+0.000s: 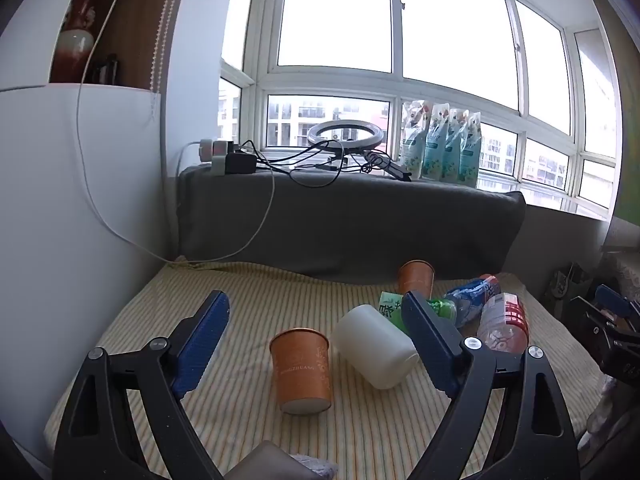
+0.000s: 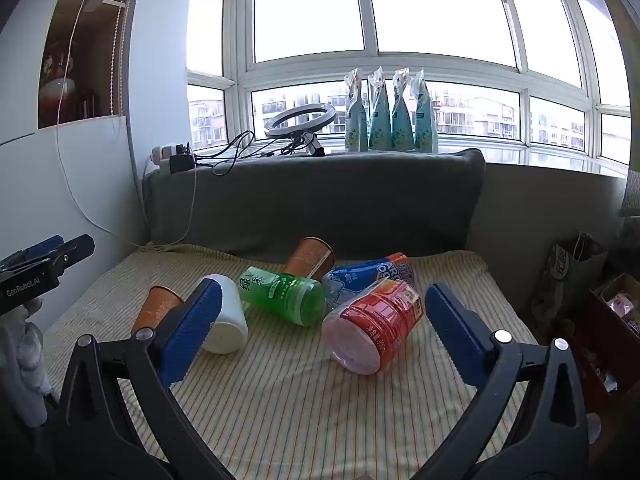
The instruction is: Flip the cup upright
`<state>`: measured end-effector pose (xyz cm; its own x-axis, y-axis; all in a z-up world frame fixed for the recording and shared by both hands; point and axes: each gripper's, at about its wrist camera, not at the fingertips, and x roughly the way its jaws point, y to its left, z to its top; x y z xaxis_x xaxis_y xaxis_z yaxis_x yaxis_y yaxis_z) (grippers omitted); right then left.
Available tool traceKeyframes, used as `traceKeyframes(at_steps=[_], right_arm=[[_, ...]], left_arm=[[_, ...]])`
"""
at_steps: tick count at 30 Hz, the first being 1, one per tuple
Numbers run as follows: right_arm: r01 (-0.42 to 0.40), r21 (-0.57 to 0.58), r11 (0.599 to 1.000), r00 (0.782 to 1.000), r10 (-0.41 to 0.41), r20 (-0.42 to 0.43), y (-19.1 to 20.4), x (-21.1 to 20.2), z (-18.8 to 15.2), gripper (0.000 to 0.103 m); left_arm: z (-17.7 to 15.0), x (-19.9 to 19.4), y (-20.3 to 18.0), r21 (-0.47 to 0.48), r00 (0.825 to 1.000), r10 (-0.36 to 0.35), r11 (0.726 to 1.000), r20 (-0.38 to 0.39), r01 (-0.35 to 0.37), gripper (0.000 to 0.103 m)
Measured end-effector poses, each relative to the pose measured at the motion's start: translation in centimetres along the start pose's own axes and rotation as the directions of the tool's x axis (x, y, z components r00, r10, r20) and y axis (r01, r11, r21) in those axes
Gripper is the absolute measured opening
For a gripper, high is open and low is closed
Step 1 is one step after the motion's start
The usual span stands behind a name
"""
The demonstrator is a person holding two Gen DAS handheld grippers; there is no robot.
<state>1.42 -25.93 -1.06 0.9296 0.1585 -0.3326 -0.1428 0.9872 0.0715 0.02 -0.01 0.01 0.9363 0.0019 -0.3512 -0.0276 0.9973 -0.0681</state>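
Evidently progress: nothing righted; cups lie tipped on the striped cloth (image 1: 240,304)
Nearest cup: orange paper cup (image 1: 302,368), on its side between the left gripper (image 1: 316,320) fingers, untouched
Left gripper: wide, empty
Right gripper (image 2: 324,308): wide, empty
Remaining: grasp, turn upright

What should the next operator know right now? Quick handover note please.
Left gripper: open, empty, above the striped mat, aimed at the near orange cup.
Right gripper: open, empty, facing the red cup.
All six cups lie tipped over: near orange, white cup, green cup, blue cup, red, far orange cup.
Done: nothing upright.
Left: grasp and stand the cups.
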Motion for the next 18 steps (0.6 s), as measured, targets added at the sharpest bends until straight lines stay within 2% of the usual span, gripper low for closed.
traceKeyframes(at_steps=[18], right_arm=[[0.026, -0.018, 1.000, 0.999, -0.026, 0.020, 0.16, -0.35, -0.02, 0.103]], left_arm=[[0.17, -0.36, -0.20, 0.007, 1.000, -0.001, 1.000, 0.013, 0.001, 0.088]])
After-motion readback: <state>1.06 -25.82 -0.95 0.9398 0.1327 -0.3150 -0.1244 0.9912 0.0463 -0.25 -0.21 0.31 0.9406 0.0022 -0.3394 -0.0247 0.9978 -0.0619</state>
